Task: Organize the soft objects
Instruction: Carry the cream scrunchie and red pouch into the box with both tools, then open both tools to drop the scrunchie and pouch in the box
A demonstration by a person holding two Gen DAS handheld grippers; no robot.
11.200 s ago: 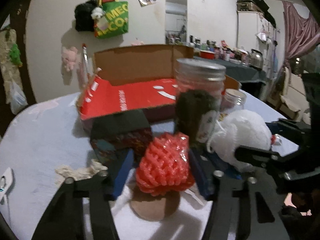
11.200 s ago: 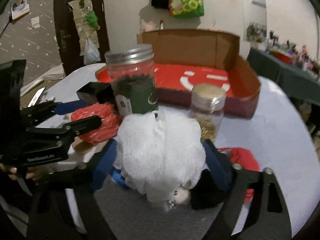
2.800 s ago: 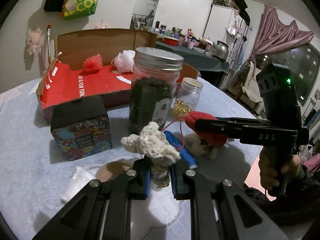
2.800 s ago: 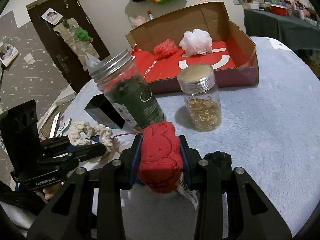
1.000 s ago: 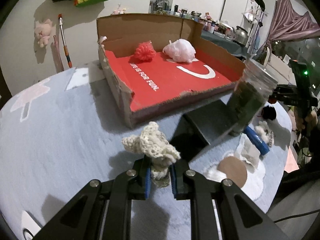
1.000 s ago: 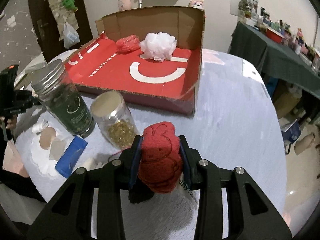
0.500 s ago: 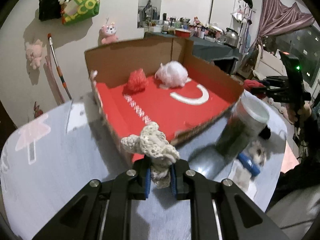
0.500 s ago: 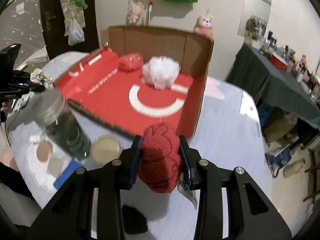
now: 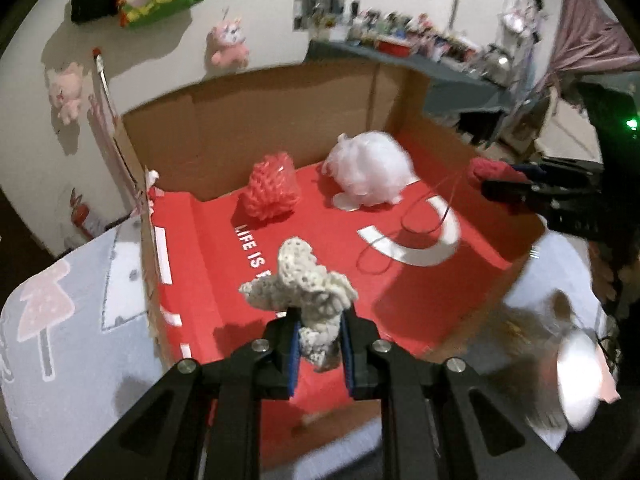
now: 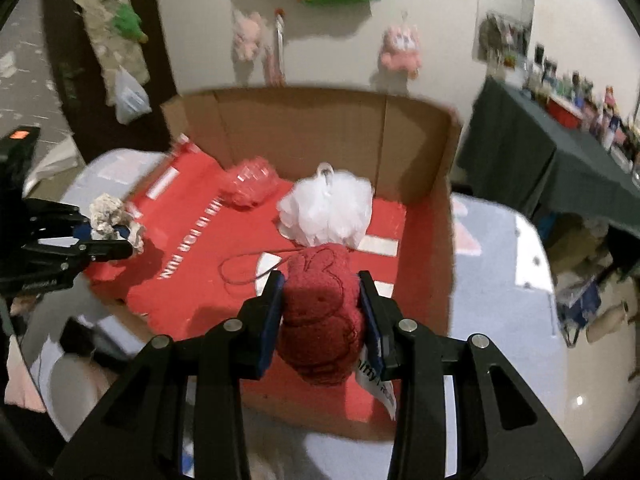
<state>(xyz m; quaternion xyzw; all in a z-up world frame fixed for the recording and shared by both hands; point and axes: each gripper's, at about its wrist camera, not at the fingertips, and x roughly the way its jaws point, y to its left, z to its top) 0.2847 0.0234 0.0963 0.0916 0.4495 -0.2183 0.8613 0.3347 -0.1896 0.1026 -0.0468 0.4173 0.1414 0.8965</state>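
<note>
Delivery is the step in hand: both grippers hang over the box [image 9: 280, 128], each with a soft thing to drop in. The left gripper [image 9: 320, 354] has its jaws pressed nearly together on a cream knit [image 9: 298, 280], over the near left part of the red floor. The right gripper [image 10: 322, 320] pinches a red plush [image 10: 322, 308] at mid width, above the near right part, its thin cord trailing onto the floor. At the back of the box a red puff [image 9: 273, 184] and a white puff [image 9: 370, 172] lie side by side. Next, I judge, each gripper should lower toward bare floor and spread its jaws; the cord may snag, though blur makes its run hard to trace.
</note>
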